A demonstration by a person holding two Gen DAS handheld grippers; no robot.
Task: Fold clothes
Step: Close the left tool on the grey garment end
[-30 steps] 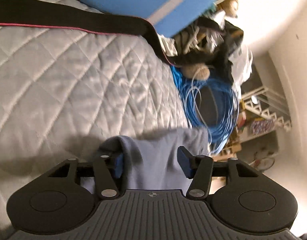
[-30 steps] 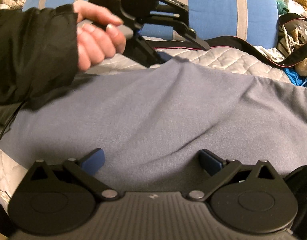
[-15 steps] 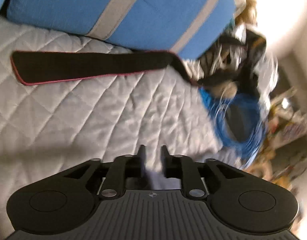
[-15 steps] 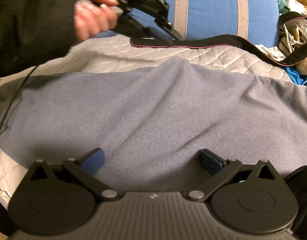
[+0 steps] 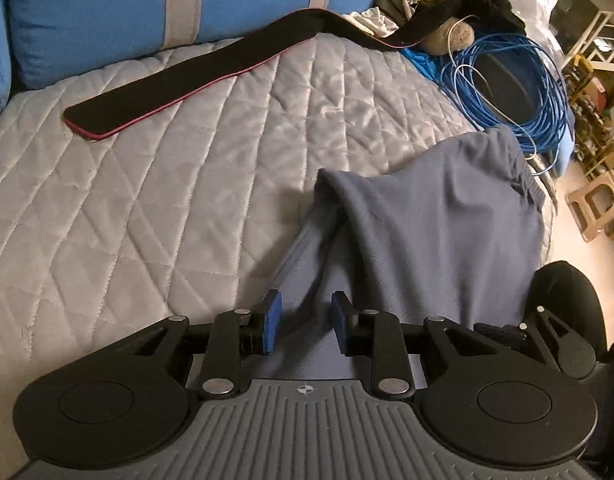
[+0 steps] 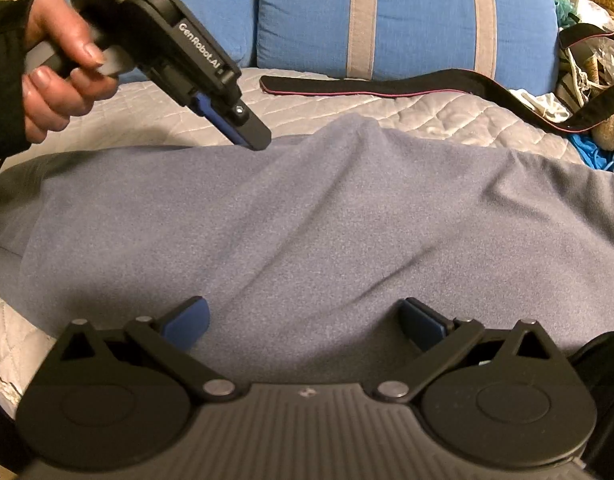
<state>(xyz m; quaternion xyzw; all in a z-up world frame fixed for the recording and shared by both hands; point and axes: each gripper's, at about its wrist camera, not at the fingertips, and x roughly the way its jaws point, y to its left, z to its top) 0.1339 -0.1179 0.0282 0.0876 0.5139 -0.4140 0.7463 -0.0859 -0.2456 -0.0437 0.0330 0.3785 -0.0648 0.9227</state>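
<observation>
A grey-blue garment (image 6: 307, 208) lies spread across the quilted bed cover (image 5: 127, 208), with a raised crease near its far edge. In the left wrist view the garment (image 5: 427, 220) runs from under the jaws to the bed's right edge. My left gripper (image 5: 305, 318) has its jaws set narrow. A fold shows through the gap, and neither pad presses on it. From the right wrist view, a hand (image 6: 55, 72) holds the left gripper (image 6: 253, 138), its tips at the garment's far edge. My right gripper (image 6: 305, 320) stands wide open low over the near part of the garment.
A black strap with a red edge (image 5: 187, 84) lies on the quilt by the blue pillows with grey stripes (image 6: 387, 12). A coil of blue cable (image 5: 519, 80) and a heap of clutter sit at the bed's far right corner. A stool (image 5: 595, 200) stands on the floor beyond.
The left jaws narrowed from around the garment's edge without taking it. The left gripper swung up over the strap, rolled, and is now back at the garment's far edge. The right gripper stayed still.
</observation>
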